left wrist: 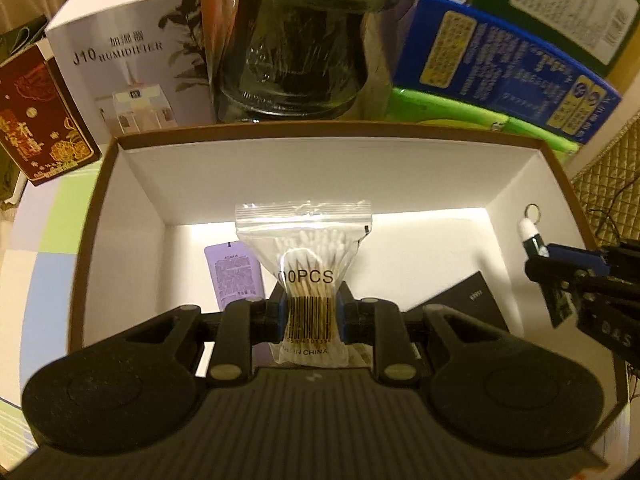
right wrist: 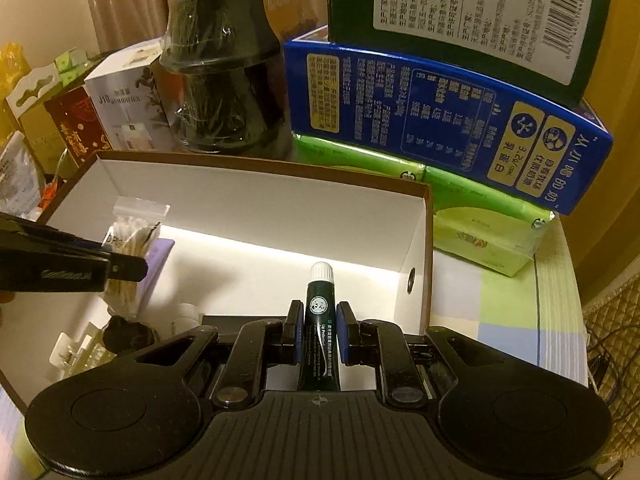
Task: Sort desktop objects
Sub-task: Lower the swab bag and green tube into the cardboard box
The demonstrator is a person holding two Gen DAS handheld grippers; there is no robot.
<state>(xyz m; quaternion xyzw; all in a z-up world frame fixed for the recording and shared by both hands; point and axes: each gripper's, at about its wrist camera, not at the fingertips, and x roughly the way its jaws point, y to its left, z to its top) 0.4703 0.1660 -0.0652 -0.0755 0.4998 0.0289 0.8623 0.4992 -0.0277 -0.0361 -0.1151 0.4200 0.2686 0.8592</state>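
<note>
My left gripper (left wrist: 310, 314) is shut on a clear bag of cotton swabs (left wrist: 305, 256) and holds it upright over the open white box (left wrist: 328, 172). The bag also shows in the right wrist view (right wrist: 130, 236). My right gripper (right wrist: 318, 330) is shut on a dark green lip-balm tube (right wrist: 320, 320) with a white cap, held over the same box (right wrist: 264, 196). The right gripper shows at the right edge of the left wrist view (left wrist: 560, 264) with the tube's cap (left wrist: 526, 232) poking out.
In the box lie a purple sachet (left wrist: 234, 276), a black card (left wrist: 464, 300) and a clear clip and small dark item (right wrist: 96, 344). Behind it stand a humidifier box (left wrist: 128, 68), a dark wrapped jar (left wrist: 296, 48), a red box (left wrist: 44, 120), and stacked blue (right wrist: 440, 120) and green packs (right wrist: 480, 224).
</note>
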